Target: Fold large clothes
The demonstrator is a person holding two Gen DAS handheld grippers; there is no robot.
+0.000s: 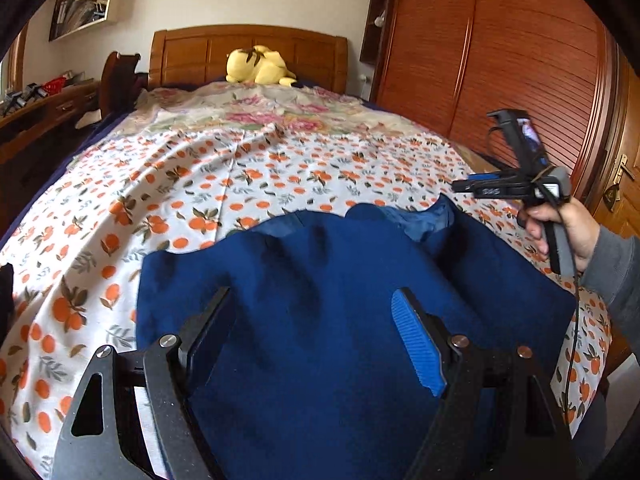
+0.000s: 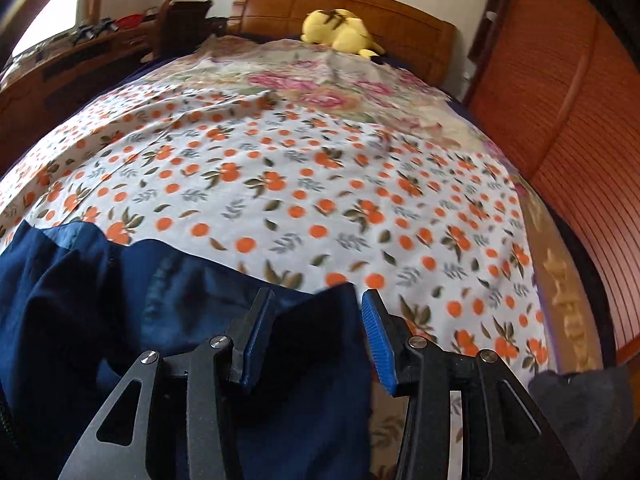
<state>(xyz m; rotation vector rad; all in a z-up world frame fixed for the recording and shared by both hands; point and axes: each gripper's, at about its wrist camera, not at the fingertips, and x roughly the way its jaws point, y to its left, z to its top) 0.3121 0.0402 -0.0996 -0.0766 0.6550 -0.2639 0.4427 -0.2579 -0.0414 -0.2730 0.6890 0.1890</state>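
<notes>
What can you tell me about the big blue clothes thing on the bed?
The dark blue garment looks like a thick, fuzzy coat with a smoother, shinier blue lining showing at its far edge. It lies spread and wrinkled on the near end of the orange-print bedsheet. The left hand-held gripper hovers open above it, apparently not gripping. In the right wrist view the right hand-held gripper is open too, with a fold of the garment between its fingers.

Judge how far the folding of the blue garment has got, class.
Done: the blue garment lies on the orange-print sheet, seemingly folded over once. In hand: nothing; left gripper and right gripper are open above it. Left: further folds, probably.
</notes>
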